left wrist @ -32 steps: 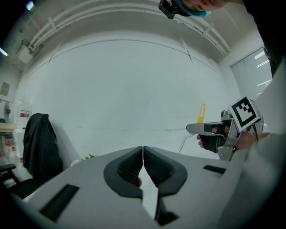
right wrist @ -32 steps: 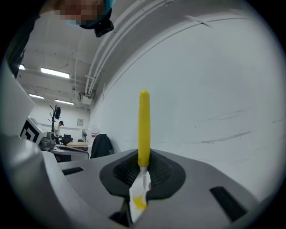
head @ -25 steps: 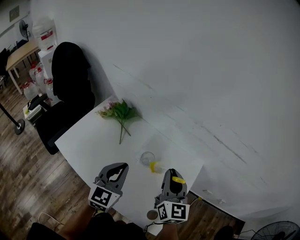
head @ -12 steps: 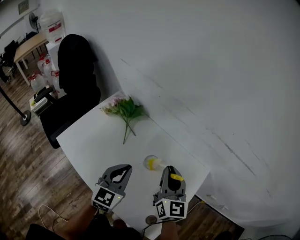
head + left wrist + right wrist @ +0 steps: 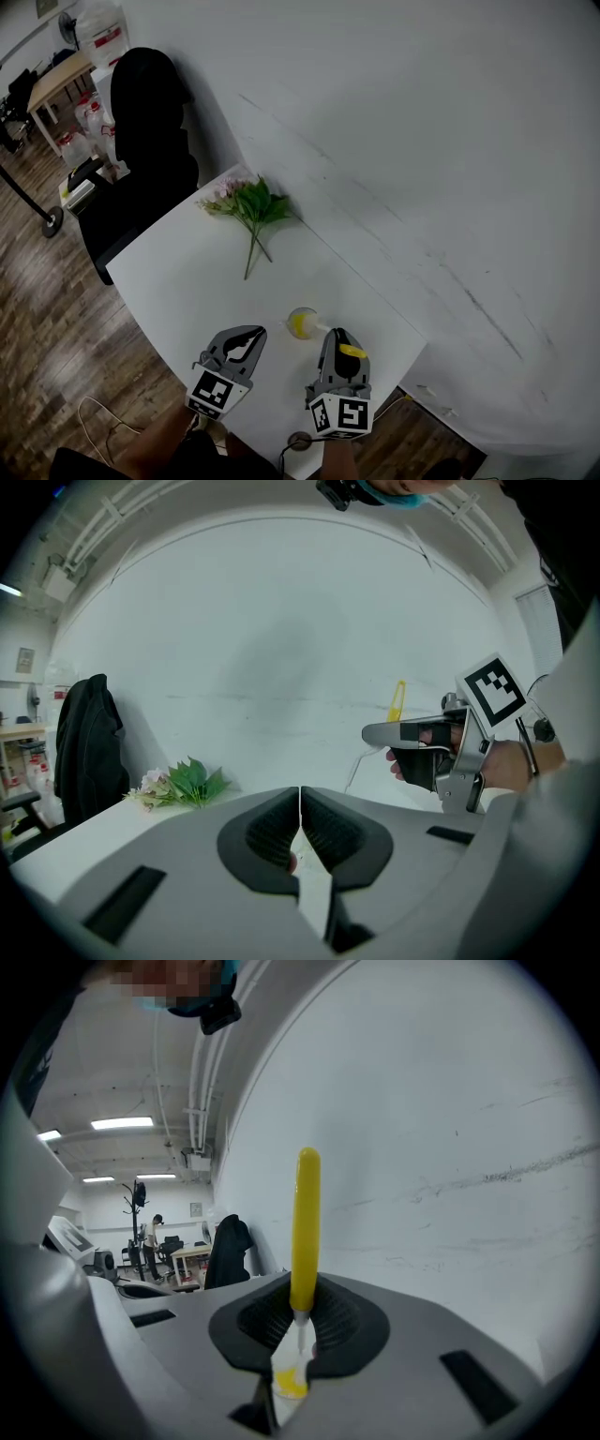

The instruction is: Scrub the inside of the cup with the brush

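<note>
Head view: two handheld tools were seen low in the frame above the near edge of a white table. The left tool was held over the table, well short of the cup. In the left gripper view the left tool was shown with its jaws pressed together and nothing gripped between them.

The right tool was held beside it, to its right. In the right gripper view the right tool was shown clamped on the brush, whose yellow handle stood up out of the jaws. A thin pale stem was seen running down through the gap between them to a yellow head.

The clear cup was set upright on the table just ahead of the right tool's tips, and ahead and to the right of the left tool. From above, the yellow head of the brush was seen within the cup's rim.

A sprig of green leaves and pink flowers was laid flat on the table well beyond both tools, toward the left. A black jacket was draped over a chair past the table's far left corner. A plain white wall was seen behind the table.
</note>
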